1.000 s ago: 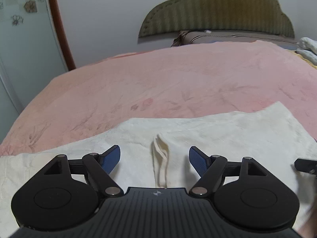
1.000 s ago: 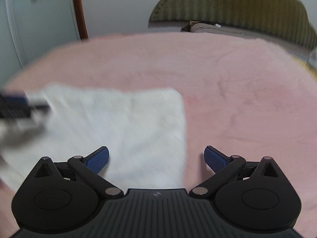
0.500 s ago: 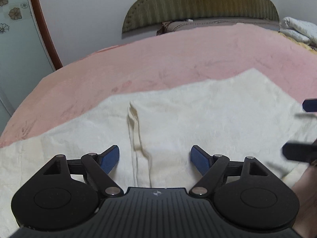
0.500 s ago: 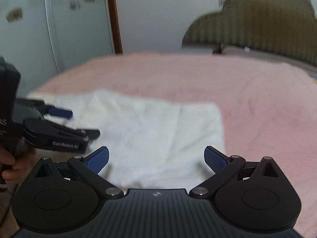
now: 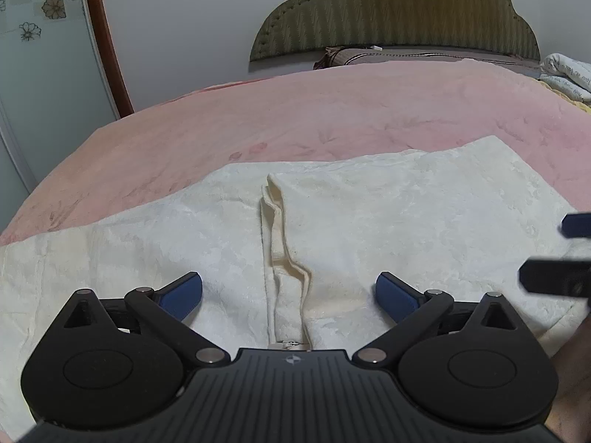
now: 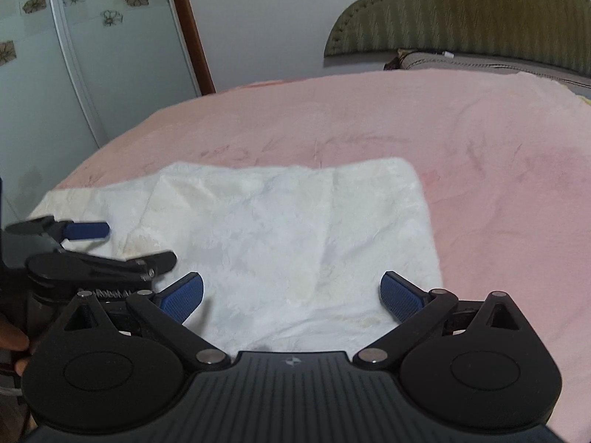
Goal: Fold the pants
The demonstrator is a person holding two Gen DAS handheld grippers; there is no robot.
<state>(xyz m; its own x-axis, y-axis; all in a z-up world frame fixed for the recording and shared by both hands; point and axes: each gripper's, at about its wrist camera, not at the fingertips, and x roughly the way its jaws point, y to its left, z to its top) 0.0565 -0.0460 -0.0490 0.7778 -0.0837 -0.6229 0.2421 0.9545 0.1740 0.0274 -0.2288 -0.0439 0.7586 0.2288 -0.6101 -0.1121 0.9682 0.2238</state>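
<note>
Cream-white pants (image 5: 406,221) lie flat on the pink bedspread (image 5: 295,118). A folded layer covers their right part, and its hem edge (image 5: 280,243) runs toward me down the middle. My left gripper (image 5: 289,293) is open and empty, just above that hem edge. In the right wrist view the pants (image 6: 295,229) end in a straight right edge. My right gripper (image 6: 291,293) is open and empty above the near right part of the pants. The left gripper also shows at the left of that view (image 6: 99,247), and the right gripper at the right edge of the left wrist view (image 5: 561,251).
An olive padded headboard (image 5: 399,11) and a brown pillow (image 5: 406,55) stand at the far end of the bed. Folded bedding (image 5: 569,74) lies at the far right. A glass wardrobe door with flower prints (image 6: 74,55) stands to the left of the bed.
Both grippers have drawn back and lifted from the pants and stay open. The right gripper has swung left, and the left gripper now shows in its view.
</note>
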